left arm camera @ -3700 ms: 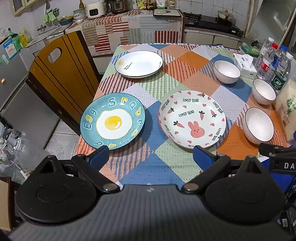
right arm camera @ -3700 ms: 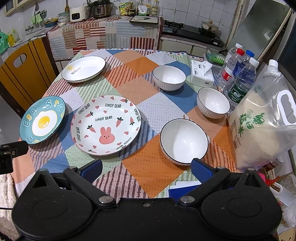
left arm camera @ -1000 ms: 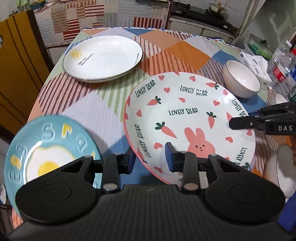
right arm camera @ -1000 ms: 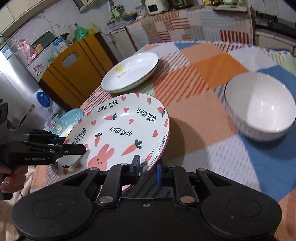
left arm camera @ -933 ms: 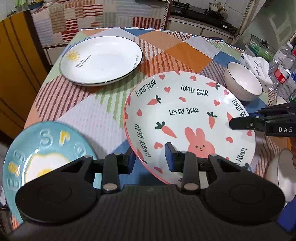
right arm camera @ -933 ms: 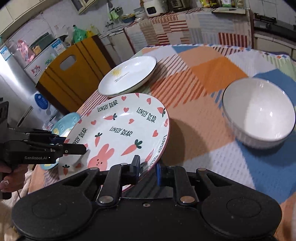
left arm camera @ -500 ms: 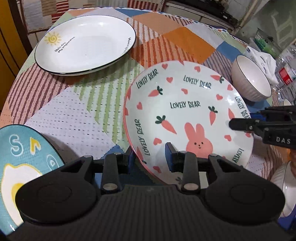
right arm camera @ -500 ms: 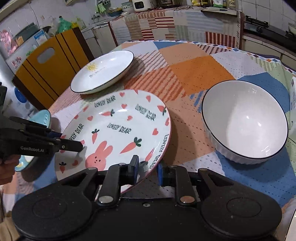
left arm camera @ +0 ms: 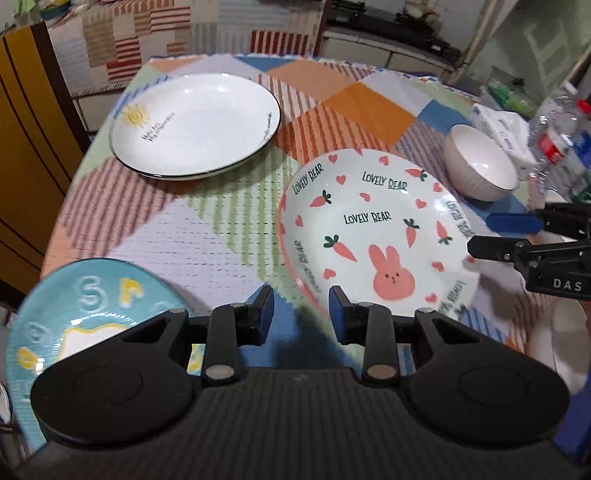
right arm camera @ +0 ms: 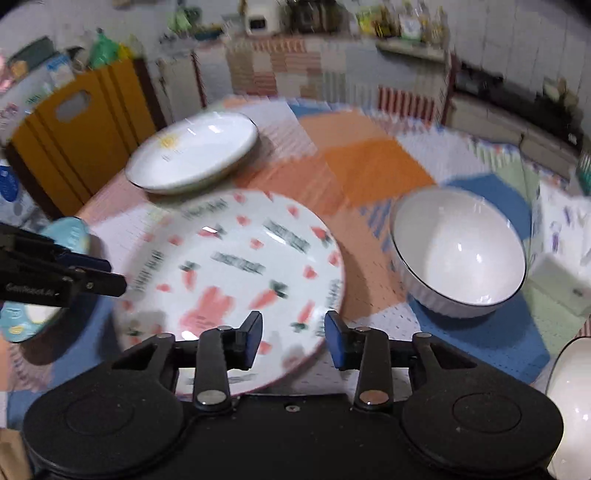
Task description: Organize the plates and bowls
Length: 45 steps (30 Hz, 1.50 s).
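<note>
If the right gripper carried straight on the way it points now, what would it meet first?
Most likely the rabbit plate: the right gripper has open jaws straddling its near rim. Depth is blurred, so contact is uncertain.

Under everything I see a patchwork tablecloth (left arm camera: 354, 99) of orange, blue, green and striped squares. At the left edge of my left view stands a yellow-brown wooden chair back (left arm camera: 26, 122); in the right view it sits upper left, with a cut-out handle hole. A tissue pack (left arm camera: 504, 129) lies at the upper right of the left view, and blurred water bottles (left arm camera: 561, 147) stand just beyond it. Along the top runs a counter draped in striped cloth (left arm camera: 155, 44). A white appliance (right arm camera: 260, 18) sits top centre in the right view.
</note>
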Available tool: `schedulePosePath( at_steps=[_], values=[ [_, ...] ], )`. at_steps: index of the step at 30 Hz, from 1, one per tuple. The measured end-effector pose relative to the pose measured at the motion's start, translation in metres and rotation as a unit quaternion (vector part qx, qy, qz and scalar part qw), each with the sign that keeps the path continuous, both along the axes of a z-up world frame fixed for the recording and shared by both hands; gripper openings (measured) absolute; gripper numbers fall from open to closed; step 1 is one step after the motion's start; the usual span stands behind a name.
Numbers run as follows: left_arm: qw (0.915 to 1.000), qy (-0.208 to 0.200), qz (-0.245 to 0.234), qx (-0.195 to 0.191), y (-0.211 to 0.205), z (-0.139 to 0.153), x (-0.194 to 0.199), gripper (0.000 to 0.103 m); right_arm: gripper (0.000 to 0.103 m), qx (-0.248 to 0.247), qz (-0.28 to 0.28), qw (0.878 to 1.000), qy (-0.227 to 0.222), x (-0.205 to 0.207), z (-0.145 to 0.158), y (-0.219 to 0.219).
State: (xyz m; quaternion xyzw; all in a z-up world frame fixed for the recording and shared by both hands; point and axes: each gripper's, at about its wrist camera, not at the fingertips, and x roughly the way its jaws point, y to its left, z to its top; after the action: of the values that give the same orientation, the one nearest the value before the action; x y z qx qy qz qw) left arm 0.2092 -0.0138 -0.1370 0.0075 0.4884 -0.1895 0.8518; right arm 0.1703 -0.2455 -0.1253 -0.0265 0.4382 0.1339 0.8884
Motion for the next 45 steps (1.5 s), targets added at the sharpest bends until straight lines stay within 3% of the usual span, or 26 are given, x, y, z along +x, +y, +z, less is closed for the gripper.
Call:
schedulePosePath(
  at_steps=[1,6,12,16,19,24,26,31,34,39,40,43,45],
  values=[
    [1.0000,-0.003,-0.004,0.004,0.006,0.005,-0.004,0.032,0.054,-0.004,0.005,1.000,-0.013,-0.008,0.006,0.005],
    [0.9989,-0.031,-0.024,0.026,0.035,0.029,-0.022,0.034,0.061,-0.012,0.046,0.997,-0.068,-0.038,0.031,0.044],
    [0.9968,-0.042,-0.057,0.035,0.078,0.055,-0.044,0.046,0.065,-0.023,0.074,0.991,-0.110,-0.060,0.059,0.084],
    [0.9957,-0.048,-0.066,0.043,0.111,0.060,-0.051,0.053,0.066,-0.022,0.088,0.989,-0.121,-0.065,0.070,0.104],
    [0.9953,-0.037,-0.077,0.045,0.134,0.059,-0.053,0.053,0.066,0.003,0.117,0.986,-0.121,-0.070,0.074,0.118],
    [0.9957,-0.040,-0.071,0.044,0.169,0.048,-0.053,0.055,0.067,0.040,0.126,0.980,-0.146,-0.080,0.060,0.137],
    [0.9966,-0.041,-0.059,0.040,0.183,0.039,-0.051,0.056,0.072,0.060,0.146,0.978,-0.136,-0.084,0.050,0.145],
    [0.9981,-0.024,-0.045,0.034,0.203,0.014,-0.045,0.056,0.072,0.036,0.176,0.978,-0.111,-0.085,0.027,0.178],
    [0.9976,-0.026,-0.031,0.057,0.206,0.002,-0.043,0.056,0.072,0.025,0.167,0.982,-0.088,-0.076,0.012,0.193],
    [0.9983,0.003,0.000,0.058,0.217,-0.016,-0.035,0.054,0.072,0.040,0.123,0.991,-0.035,-0.059,-0.018,0.198],
    [0.9983,0.009,0.004,0.058,0.218,-0.020,-0.034,0.052,0.072,0.047,0.111,0.992,-0.022,-0.056,-0.025,0.198],
    [0.9983,0.020,0.008,0.054,0.220,-0.026,-0.034,0.032,0.071,0.074,0.084,0.994,0.007,-0.052,-0.040,0.197],
    [0.9973,0.011,0.011,0.071,0.218,-0.028,-0.036,0.022,0.064,0.091,0.071,0.993,0.022,-0.050,-0.045,0.197]
  ],
)
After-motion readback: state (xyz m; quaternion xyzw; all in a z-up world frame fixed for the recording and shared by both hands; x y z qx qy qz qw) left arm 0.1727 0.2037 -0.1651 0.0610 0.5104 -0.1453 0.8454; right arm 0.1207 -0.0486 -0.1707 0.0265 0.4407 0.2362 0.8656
